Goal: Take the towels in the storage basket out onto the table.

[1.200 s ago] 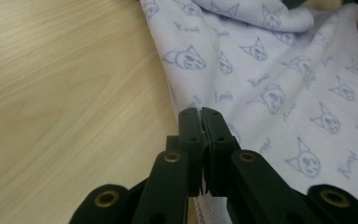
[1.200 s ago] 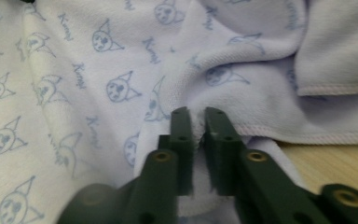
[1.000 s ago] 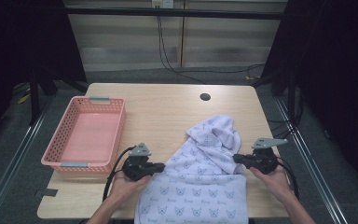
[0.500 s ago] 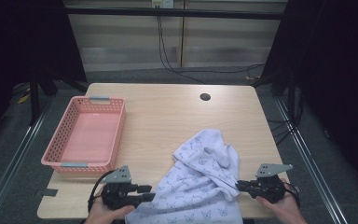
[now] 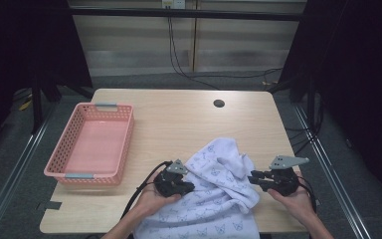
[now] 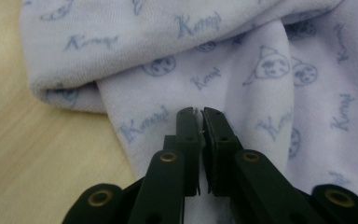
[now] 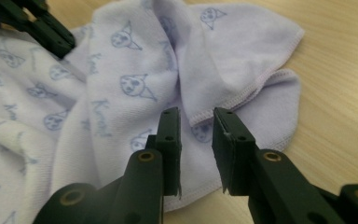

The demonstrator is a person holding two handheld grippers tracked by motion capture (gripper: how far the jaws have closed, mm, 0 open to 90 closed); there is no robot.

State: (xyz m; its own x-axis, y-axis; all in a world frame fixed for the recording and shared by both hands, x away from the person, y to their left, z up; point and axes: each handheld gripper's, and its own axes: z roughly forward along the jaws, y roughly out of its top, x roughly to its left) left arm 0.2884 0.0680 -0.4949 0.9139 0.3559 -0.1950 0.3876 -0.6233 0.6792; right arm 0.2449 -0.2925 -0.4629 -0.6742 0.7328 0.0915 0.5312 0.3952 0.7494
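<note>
A pale lilac cloth [image 5: 219, 169] printed with blue cat faces lies rumpled at the table's near edge, and part of it hangs off the front. My left gripper [image 5: 191, 188] rests on its left side. In the left gripper view the jaws [image 6: 200, 112] are pressed together over a fold of the cloth [image 6: 242, 46]. My right gripper [image 5: 251, 177] sits at the cloth's right edge, pointing left. In the right gripper view it [image 7: 196, 116] stands open, with the stitched hem of the cloth [image 7: 135, 56] between its fingers. The left gripper [image 7: 51, 35] also appears at the top left of that view.
A pink plastic basket [image 5: 125, 144] stands at the left of the wooden table [image 5: 179, 114]. A dark round hole [image 5: 219, 103] sits near the far edge. Cables trail from both grippers towards the person's forearms at the near edge.
Both hands first drew the cloth towards the near edge. Over the last half second they have moved forward again, and the right gripper now stands open at the hem.
</note>
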